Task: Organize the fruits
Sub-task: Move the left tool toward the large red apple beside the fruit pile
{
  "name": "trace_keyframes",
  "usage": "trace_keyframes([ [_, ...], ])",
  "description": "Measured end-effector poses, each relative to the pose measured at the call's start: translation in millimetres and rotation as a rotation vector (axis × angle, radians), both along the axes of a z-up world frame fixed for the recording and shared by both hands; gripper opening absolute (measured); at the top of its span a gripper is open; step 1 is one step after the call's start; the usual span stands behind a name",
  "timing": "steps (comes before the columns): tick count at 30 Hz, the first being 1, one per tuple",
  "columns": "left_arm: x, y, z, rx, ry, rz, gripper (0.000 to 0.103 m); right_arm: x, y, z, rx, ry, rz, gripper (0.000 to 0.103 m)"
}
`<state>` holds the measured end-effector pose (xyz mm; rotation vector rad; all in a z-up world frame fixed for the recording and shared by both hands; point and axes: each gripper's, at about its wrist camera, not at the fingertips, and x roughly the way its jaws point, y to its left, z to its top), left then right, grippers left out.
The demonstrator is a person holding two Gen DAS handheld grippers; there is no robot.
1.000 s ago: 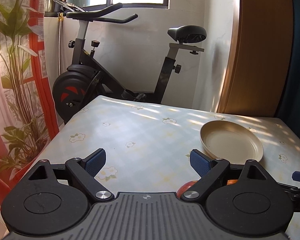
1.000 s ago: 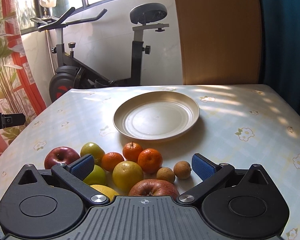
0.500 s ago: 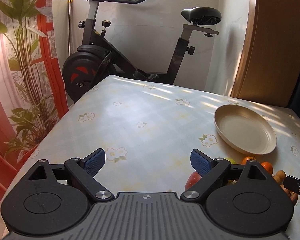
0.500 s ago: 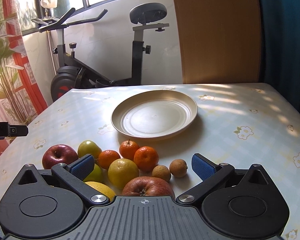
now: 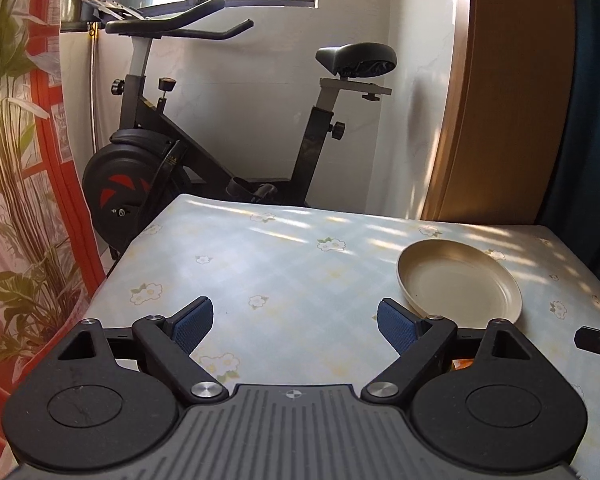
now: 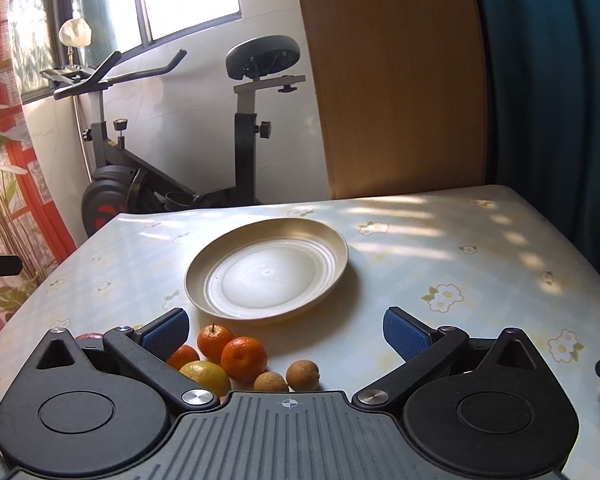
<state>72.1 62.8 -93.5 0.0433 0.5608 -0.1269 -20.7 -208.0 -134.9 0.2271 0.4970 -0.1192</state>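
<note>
- Sunlight is falling in streaks across a flower-patterned bench [image 5: 284, 264], with an exercise bike [image 5: 204, 152] standing behind it against the white wall and a red leaf-print curtain [image 5: 24, 184] hanging at the left.
- Left wrist view: the left hand-held gripper [image 5: 294, 322] is hovering over bare bench with its blue pads spread wide and nothing between them. A cream plate [image 5: 458, 284] is sitting empty to the right of it. Only an orange sliver of fruit is peeking out behind the right finger linkage; the pile itself is hidden here. At the right edge, a part of the other tool is showing.
- Right wrist view: the right hand-held gripper [image 6: 286, 330] is also gaping wide, holding nothing, and pointing toward the plate [image 6: 266, 270]. This view is revealing the fruit: two tangerines [image 6: 244, 358], the rear one's stem pointing up, a yellow citrus [image 6: 206, 376], and two small brown round fruits [image 6: 302, 374] are clustering on the bench just short of the plate, below and between the pads. A red apple [image 6: 89, 336] is barely showing behind the left finger.
</note>
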Motion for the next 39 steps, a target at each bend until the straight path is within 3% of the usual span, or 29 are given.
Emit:
trace_keyframes([
  [6, 9, -4, -1, 0.025, 0.030, -0.068, 0.076, 3, 0, 1, -0.018, -0.005, 0.014, 0.101],
  [9, 11, -10, -21, 0.068, 0.084, -0.101, 0.067, 11, 16, -12, -0.038, 0.033, 0.071, 0.093],
  [15, 11, -2, -51, -0.011, 0.190, -0.121, 0.061, 19, 53, -18, -0.079, 0.057, 0.180, 0.086],
  [25, 7, -7, -49, 0.024, 0.174, -0.180, 0.060, 26, 71, -18, -0.057, 0.072, 0.264, 0.080],
  [29, 6, -6, -53, -0.009, 0.205, -0.192, 0.060, 29, 76, -18, -0.060, 0.081, 0.291, 0.080],
  [39, 13, -13, -42, 0.007, 0.206, -0.273, 0.060, 44, 102, -21, -0.089, 0.086, 0.403, 0.074],
])
